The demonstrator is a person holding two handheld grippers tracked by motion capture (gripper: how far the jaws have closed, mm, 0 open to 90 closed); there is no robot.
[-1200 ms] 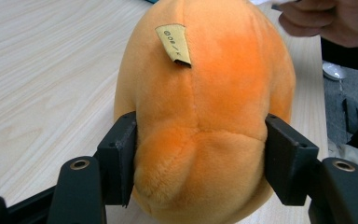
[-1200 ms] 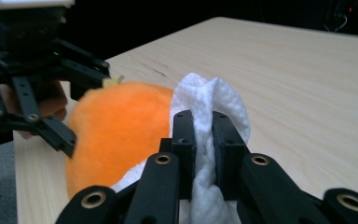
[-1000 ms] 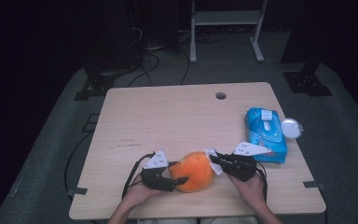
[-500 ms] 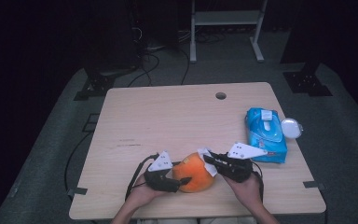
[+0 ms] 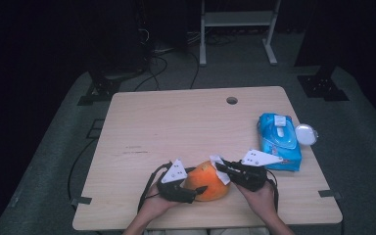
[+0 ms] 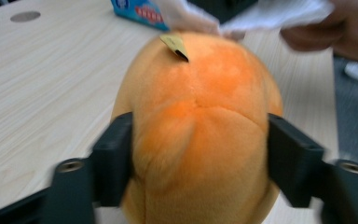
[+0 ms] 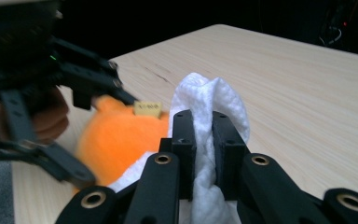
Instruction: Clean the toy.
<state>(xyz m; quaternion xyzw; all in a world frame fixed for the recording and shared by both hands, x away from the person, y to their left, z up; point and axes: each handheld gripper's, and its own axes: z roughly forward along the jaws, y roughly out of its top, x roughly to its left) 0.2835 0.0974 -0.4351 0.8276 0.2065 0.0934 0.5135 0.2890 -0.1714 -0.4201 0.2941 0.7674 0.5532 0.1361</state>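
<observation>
I am finding almost nothing legible here. The blue wipes pack [image 5: 279, 142] is showing white print on its top in the high view, too small for me to read. In the left gripper view I am seeing its end [image 6: 137, 9] carrying a red band with pale characters, blurred past reading. The small tan tag [image 7: 148, 109] on the orange plush toy [image 7: 116, 140] is bearing faint marks I am not able to make out.
</observation>
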